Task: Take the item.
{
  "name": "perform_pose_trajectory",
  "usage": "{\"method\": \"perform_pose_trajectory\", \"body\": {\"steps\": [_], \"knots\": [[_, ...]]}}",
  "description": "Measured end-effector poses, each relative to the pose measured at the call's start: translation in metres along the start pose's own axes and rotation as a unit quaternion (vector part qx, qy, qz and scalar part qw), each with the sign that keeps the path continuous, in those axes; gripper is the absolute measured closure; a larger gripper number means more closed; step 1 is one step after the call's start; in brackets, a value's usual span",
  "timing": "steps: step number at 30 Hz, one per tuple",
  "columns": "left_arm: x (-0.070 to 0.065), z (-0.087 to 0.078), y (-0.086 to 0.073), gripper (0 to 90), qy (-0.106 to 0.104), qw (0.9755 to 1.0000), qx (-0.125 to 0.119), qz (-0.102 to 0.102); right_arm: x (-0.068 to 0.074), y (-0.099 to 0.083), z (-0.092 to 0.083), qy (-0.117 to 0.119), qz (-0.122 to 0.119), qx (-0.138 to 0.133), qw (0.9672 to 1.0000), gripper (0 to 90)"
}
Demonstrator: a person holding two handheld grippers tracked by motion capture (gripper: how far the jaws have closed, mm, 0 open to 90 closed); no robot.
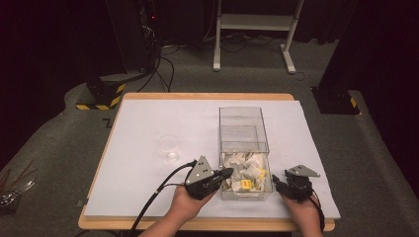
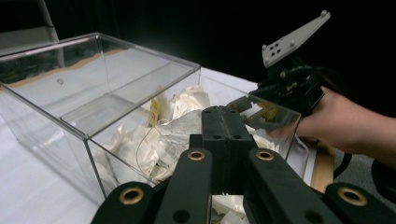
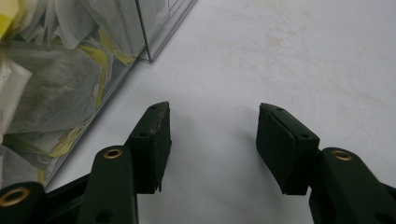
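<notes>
Tea bags (image 1: 245,173) — a loose heap of white and yellow sachets in the near, open half of a clear plastic box (image 1: 243,129), which stands right of centre on the white table cover (image 1: 148,118). The far half of the box looks bare under its clear top.

Left gripper (image 1: 225,173) reaches in over the box's near left edge; in the left gripper view its jaws are pressed fully together, and a thin string loop (image 2: 142,149) lies on the heap below them. I cannot tell whether a string or bag corner is pinched — nothing thick is.

Right gripper (image 1: 277,180) sits just beside the near right wall, jaws partly open over the bare cover, nothing between them, not touching the box.

Small clear cup (image 1: 169,143) stands well left of the box — likely where a bag should go.

Judgement on doing this step well:
- Lift the left gripper slowly and watch for one bag trailing; strings tangle, so a clump may follow.
- If nothing comes up, open, go lower onto a single bag's body, close again.
- Bring the right gripper against the box wall to steady it — light plastic will slide or tip when pulled.
- Clear the near rim before swinging left to the cup.
</notes>
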State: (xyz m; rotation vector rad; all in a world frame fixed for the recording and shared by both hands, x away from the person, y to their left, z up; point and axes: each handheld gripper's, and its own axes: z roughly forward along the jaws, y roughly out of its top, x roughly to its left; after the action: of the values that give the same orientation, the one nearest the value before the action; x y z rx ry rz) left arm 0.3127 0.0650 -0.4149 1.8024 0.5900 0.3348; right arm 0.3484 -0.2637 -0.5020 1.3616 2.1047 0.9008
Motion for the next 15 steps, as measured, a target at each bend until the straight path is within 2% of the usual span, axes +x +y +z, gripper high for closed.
{"method": "perform_pose_trajectory", "body": {"steps": [15], "knots": [[0.001, -0.011, 0.017, 90.0, 0.009, 0.9991, -0.039, 0.011, 0.0, 0.0, 0.0, 0.001, 0.001, 0.0, 1.0, 45.2]]}}
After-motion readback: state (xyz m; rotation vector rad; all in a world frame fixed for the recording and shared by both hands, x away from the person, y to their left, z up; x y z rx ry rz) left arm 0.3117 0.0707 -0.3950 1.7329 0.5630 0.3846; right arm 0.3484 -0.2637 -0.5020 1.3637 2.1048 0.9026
